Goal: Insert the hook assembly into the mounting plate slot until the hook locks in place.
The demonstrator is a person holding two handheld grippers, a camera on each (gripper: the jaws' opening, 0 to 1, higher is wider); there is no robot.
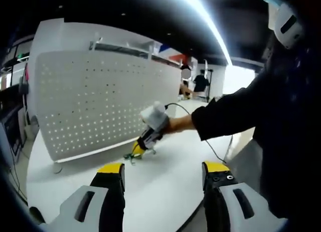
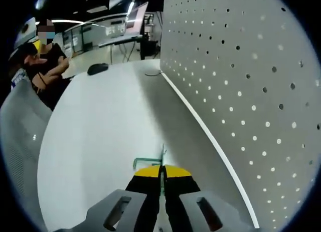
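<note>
Right gripper view: the thin green wire hook assembly (image 2: 150, 162) is pinched between the closed yellow-tipped jaws of the right gripper (image 2: 161, 173), low over the white round table (image 2: 95, 142), near the foot of the white perforated mounting plate (image 2: 241, 81). Insertion looks not yet begun; the hook sits clear of any hole. The left gripper (image 1: 163, 174) hangs wide and empty. No containers are visible.

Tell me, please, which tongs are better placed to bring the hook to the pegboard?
The right tongs: they are shut on the green hook beside the pegboard. The left tongs hang open, farther back.
</note>
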